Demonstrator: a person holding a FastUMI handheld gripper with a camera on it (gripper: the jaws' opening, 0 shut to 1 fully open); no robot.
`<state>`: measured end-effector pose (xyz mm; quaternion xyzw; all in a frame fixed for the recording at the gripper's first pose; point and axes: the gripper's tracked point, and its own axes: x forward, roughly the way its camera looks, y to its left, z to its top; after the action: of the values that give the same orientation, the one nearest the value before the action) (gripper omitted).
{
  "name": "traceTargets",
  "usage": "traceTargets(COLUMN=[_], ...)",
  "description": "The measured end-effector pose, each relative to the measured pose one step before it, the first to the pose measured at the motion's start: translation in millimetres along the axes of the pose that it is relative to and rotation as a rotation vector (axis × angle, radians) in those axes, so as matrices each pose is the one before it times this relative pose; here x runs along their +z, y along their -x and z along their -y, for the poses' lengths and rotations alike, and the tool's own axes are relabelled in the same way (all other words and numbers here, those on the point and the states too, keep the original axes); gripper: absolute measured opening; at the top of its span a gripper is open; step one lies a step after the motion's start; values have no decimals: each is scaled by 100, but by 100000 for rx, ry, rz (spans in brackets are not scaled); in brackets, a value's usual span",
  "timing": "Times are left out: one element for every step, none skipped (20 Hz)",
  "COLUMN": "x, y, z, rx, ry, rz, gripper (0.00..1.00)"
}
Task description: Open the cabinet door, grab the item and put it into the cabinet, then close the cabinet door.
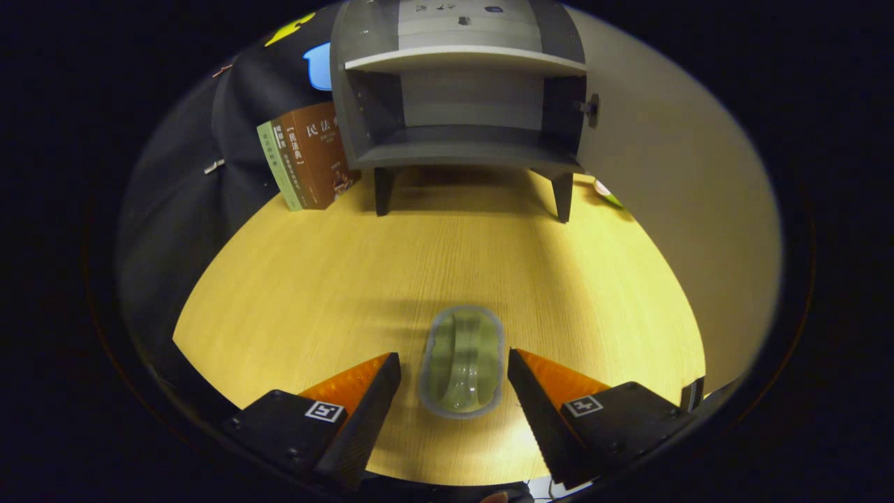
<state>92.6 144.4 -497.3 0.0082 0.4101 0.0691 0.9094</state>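
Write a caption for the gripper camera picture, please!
Open gripper straddles the oval item on the table, facing the cabinet, its door open.

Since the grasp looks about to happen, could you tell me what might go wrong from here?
1. The hand-held gripper is open, its fingers either side of the oval item lying flat on the table; closing high on its rounded edge might let it slip out.
2. The open door stands beside the path to the cabinet; a wide carry could knock it.
3. The books lean against the cabinet and might topple if it is bumped.
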Motion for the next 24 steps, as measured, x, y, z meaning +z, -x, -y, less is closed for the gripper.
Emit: traceTargets(x=[-117, -167, 12, -142, -228, -243, -319, -314, -11, 374, -271, 431, 174, 39, 110, -33, 212, 377, 513, 642, 992, 1104, 1589, 1513], y=[-329, -285, -318, -246, -441, -315, -180, -183, -100, 356, -220, -536, -38, -382, 231, -11, 276, 375, 682, 654, 908, 841, 1085, 927], z=[480, 554, 230, 203, 13, -309, -204, -160, 62, 340, 115, -85, 23, -24, 5, 107, -37, -53, 69, -34, -146, -75, -110, -75], rx=[-1409, -1655, -864, -1347, -134, 559, 517, 500, -236, -1123, -1161, -35, -540, -23, 60, -629, 263, 378, 422, 926, 1106, 382, 607, 238], ry=[-833, -643, -619, 55, 26, -174, -145, 404, 894, 659, -948, -965, 137, -802, 251, 441, 78, 390, 316, -502, -919, -705, -907, -40], rz=[-254, -91, -319, -511, -987, -1323, -749, -665, 517, 1732, -1583, 354, -483, 387, 350, 0, 642, 802, 877, 834, 1185, 1121, 2047, 2079], gripper=[96, 88, 81, 68, 62, 58, 54, 54, 54, 55, 46, 36, 26, 17, 17, 17, 17, 17, 17, 17, 17, 17, 17, 17])
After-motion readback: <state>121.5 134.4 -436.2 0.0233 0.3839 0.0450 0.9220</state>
